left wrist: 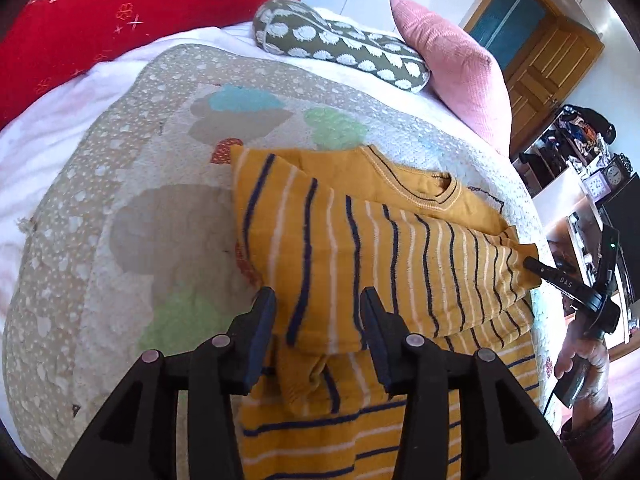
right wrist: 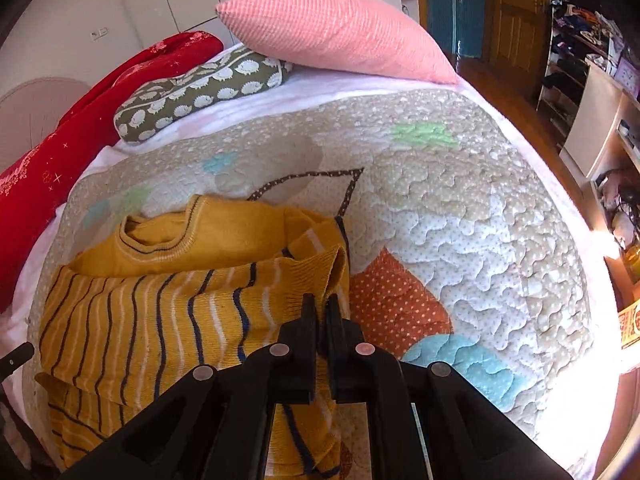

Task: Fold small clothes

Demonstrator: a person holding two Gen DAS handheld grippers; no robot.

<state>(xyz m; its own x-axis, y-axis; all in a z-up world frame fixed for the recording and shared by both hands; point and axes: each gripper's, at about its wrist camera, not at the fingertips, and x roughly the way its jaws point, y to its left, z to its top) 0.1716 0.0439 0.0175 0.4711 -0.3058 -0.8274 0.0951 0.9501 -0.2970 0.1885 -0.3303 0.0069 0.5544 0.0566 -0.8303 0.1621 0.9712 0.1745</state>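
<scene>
A small mustard-yellow sweater (left wrist: 360, 248) with navy and white stripes lies on the quilt, its striped sleeves folded across the body below the neckline. My left gripper (left wrist: 318, 300) is open, its jaws either side of the folded striped sleeve, just above it. My right gripper (right wrist: 320, 306) is shut on the sleeve cuff (right wrist: 320, 276) at the sweater's (right wrist: 180, 300) right edge. The right gripper also shows in the left wrist view (left wrist: 534, 266), pinching that cuff.
The patterned quilt (right wrist: 460, 208) covers the bed. A pink cushion (right wrist: 336, 28), an olive hedgehog-print pillow (right wrist: 200, 92) and a red blanket (left wrist: 120, 16) lie at the far side. Shelves and a wooden door (left wrist: 548, 60) stand beyond the bed's right edge.
</scene>
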